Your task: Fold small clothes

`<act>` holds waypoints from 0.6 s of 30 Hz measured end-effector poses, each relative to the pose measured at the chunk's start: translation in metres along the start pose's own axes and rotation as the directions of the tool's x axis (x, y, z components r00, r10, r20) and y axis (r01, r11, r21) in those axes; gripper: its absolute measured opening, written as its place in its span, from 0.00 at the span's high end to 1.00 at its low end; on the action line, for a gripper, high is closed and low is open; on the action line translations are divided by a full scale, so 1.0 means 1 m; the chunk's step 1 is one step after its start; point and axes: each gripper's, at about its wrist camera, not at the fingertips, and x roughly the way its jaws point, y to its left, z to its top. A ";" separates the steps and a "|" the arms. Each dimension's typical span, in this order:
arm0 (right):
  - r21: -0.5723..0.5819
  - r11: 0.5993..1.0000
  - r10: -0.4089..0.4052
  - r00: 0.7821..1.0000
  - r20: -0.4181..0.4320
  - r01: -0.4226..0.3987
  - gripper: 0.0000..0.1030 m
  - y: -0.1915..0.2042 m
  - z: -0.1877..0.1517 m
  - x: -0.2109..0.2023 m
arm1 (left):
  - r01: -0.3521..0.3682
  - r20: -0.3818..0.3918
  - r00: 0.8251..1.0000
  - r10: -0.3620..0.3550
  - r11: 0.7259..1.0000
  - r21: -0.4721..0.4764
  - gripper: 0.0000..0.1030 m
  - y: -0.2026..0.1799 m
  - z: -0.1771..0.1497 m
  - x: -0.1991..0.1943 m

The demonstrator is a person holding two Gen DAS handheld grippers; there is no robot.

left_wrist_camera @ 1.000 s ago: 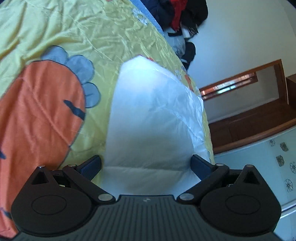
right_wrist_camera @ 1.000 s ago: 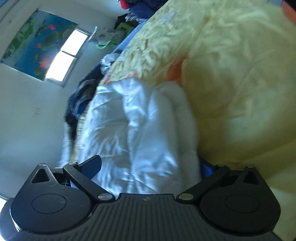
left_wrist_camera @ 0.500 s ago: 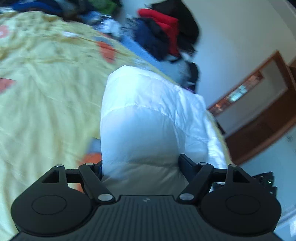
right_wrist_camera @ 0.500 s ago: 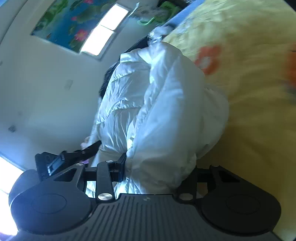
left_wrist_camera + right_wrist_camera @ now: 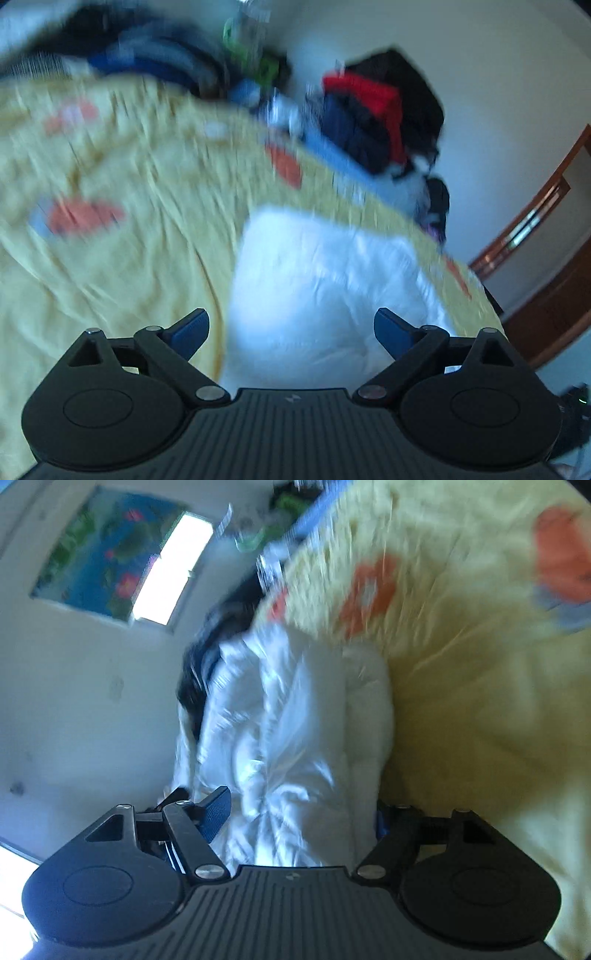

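White, puffy and quilted, the padded jacket (image 5: 325, 291) lies bunched on a bed covered by a yellow bedspread (image 5: 122, 266) printed with orange shapes. Both views are smeared by motion blur, so fine detail of the fabric is hard to read.

From the left wrist view, the left gripper (image 5: 291, 330) stands wide apart, its blue-padded fingertips (image 5: 190, 328) flanking the near end of the jacket without pinching it; one tip sits over the bedspread just beside the garment, the other over its near corner. Whether either pad touches the cloth I cannot tell. Beyond the jacket, at the far edge of the bed, a heap of dark, red and blue clothes (image 5: 373, 122) is piled against a pale wall, and a brown wooden frame (image 5: 535, 229) shows at the right edge.

From the right wrist view, the right gripper (image 5: 301, 812) also stands wide, with a thick fold of the jacket (image 5: 291, 731) filling the space between its fingers. One blue pad (image 5: 216, 810) shows beside the shiny crumpled fabric; the other is mostly hidden behind the garment's bulk, so it is unclear whether the cloth is actually pressed. The jacket lies near the bed's edge, with the bedspread (image 5: 480, 701) on one side. A bright window (image 5: 171, 568) and a blue floral picture (image 5: 99, 550) hang on the wall behind.
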 end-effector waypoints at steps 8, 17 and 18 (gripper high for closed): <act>-0.273 0.927 -0.203 0.956 0.212 0.257 0.13 0.054 -0.095 -0.096 | -0.277 0.258 0.938 0.231 0.948 0.158 0.06 -0.026 -0.049 -0.113; -0.352 0.808 -0.436 0.881 0.182 0.473 0.07 0.070 -0.160 -0.060 | -0.323 0.106 0.946 0.305 0.891 0.320 0.06 -0.047 -0.124 -0.120; -0.352 0.793 -0.461 0.868 0.184 0.496 0.06 0.074 -0.165 -0.057 | -0.325 0.094 0.946 0.312 0.887 0.329 0.06 -0.048 -0.129 -0.121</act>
